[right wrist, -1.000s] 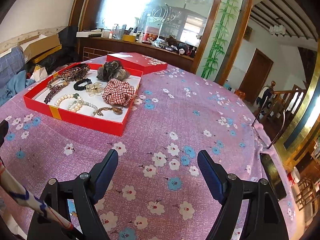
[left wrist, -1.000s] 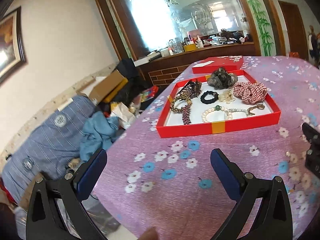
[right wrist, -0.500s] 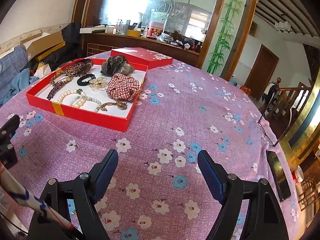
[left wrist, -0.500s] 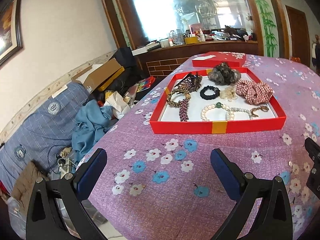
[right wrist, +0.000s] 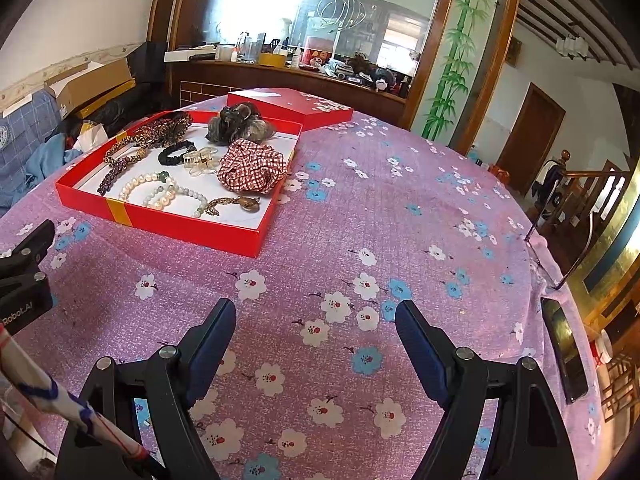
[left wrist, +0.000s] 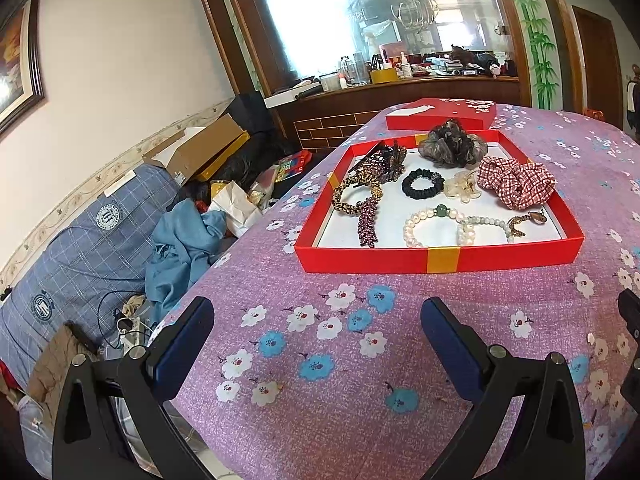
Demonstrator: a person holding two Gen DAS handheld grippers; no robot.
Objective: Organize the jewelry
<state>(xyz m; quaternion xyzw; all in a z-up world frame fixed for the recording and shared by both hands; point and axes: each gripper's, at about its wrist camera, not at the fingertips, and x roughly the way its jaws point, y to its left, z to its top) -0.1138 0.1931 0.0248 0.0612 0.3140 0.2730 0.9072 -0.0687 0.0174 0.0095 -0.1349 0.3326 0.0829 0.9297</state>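
Nearest, the left hand-held gripper [left wrist: 316, 344] hangs over the flowered purple cloth of the counter [left wrist: 360, 380], its blue pads spread wide with nothing between them. The right hand-held gripper [right wrist: 314, 338] is likewise spread and empty above the cloth.

Farther off, at about twelve o'clock from the left one and eleven o'clock from the right, the red tray [left wrist: 440, 260] rests flat on the counter. Inside lie a pearl bracelet [left wrist: 430, 224], a purple beaded piece [left wrist: 368, 222], a black hair tie [left wrist: 422, 183], a clear claw clip [left wrist: 464, 188], a red checked scrunchie [left wrist: 516, 182] and a grey scrunchie [left wrist: 450, 144]. Beyond the tray sits its red lid [left wrist: 440, 114].
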